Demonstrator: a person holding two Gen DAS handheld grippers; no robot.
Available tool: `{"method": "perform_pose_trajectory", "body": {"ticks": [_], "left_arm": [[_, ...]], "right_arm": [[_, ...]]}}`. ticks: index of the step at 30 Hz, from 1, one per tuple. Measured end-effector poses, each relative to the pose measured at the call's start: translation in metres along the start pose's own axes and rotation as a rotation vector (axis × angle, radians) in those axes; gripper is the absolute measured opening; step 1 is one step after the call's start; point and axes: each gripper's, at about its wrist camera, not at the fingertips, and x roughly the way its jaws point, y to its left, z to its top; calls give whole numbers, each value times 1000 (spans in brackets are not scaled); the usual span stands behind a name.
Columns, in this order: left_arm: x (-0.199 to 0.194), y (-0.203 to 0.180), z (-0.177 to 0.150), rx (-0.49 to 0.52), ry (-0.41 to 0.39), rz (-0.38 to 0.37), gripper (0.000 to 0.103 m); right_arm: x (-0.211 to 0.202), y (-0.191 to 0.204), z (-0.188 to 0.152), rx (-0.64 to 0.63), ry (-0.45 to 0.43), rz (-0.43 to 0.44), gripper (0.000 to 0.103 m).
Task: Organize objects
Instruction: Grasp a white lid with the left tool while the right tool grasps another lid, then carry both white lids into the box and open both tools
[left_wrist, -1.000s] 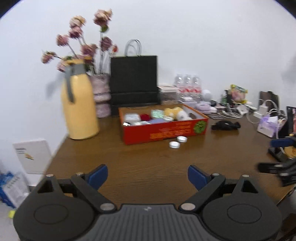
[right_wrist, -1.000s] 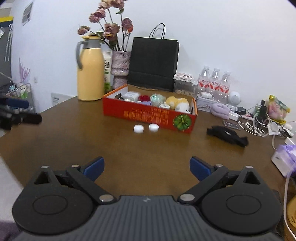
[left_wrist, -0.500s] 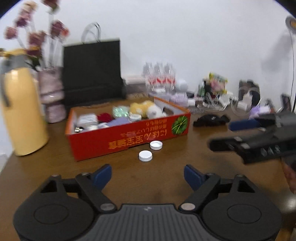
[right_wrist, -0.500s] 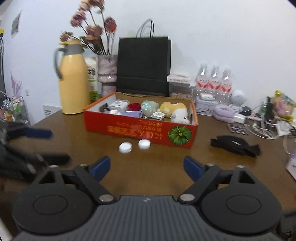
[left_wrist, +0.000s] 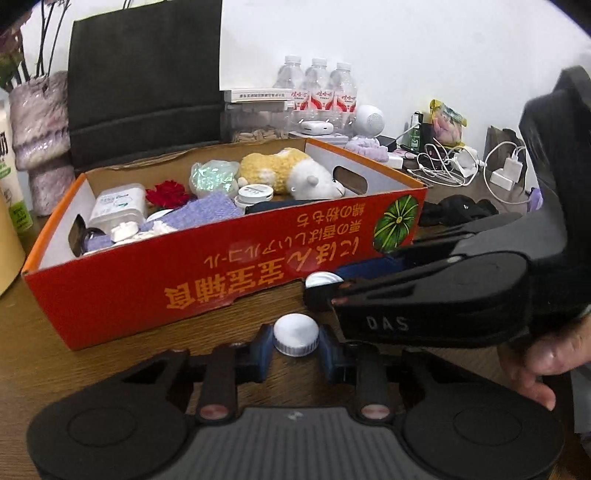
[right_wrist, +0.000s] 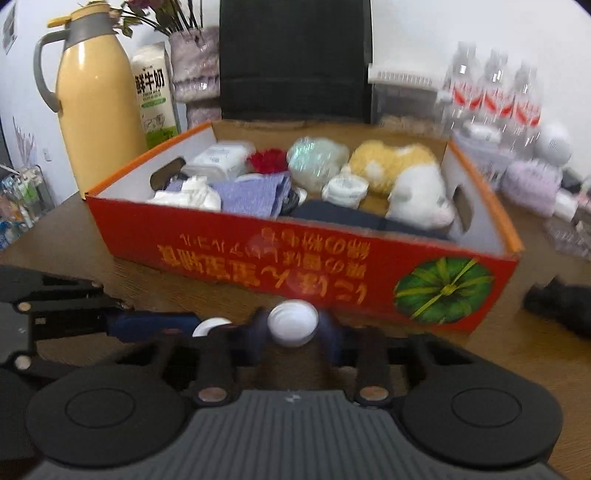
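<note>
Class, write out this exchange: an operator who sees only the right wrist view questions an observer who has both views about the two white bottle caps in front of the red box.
Operator: The cap to my left is half hidden. Is the left gripper on it?
Observer: Yes. The left wrist view shows the left gripper with a pad against each side of the left cap.
Operator: Which way up is it?
Observer: Closed top up, ridged rim down on the table.
Operator: What holds my tool?
Observer: A bare hand behind the right gripper, which pinches the right cap.
</note>
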Motion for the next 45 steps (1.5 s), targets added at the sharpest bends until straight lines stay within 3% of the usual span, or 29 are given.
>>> {"method": "perform_pose_trajectory", "body": {"ticks": [5, 8, 12, 18, 20, 25, 30, 38, 42, 45], "left_arm": [[-12, -6, 3, 12, -26, 37, 25], [-41, -12, 2, 21, -57, 92, 25], [-105, -18, -13, -3, -116, 136, 25], [-210, -29, -52, -23, -200, 191, 25], [-240, -36, -67, -48, -216, 208, 25], [-286, -49, -88, -65, -249, 192, 25], [-292, -58, -89, -49, -256, 215, 25], [-268, -50, -79, -74, -240, 151, 25], [-236, -33, -41, -71, -250, 82, 25], [-192, -13, 13, -52, -240, 45, 25]], "right_arm": [[-9, 2, 1, 9, -23, -13, 29], [-36, 4, -3, 8, -72, -34, 29], [-93, 11, -25, -22, -117, -68, 29], [-200, 27, -72, -40, -170, 21, 29], [-233, 35, -84, -38, -198, 6, 29], [-289, 59, -107, -52, -264, 19, 30], [-296, 66, -112, -36, -274, 5, 30], [-282, 59, -99, -37, -266, -36, 30], [-255, 45, -66, -46, -279, -38, 30], [-225, 24, -18, -42, -284, -24, 30]]}}
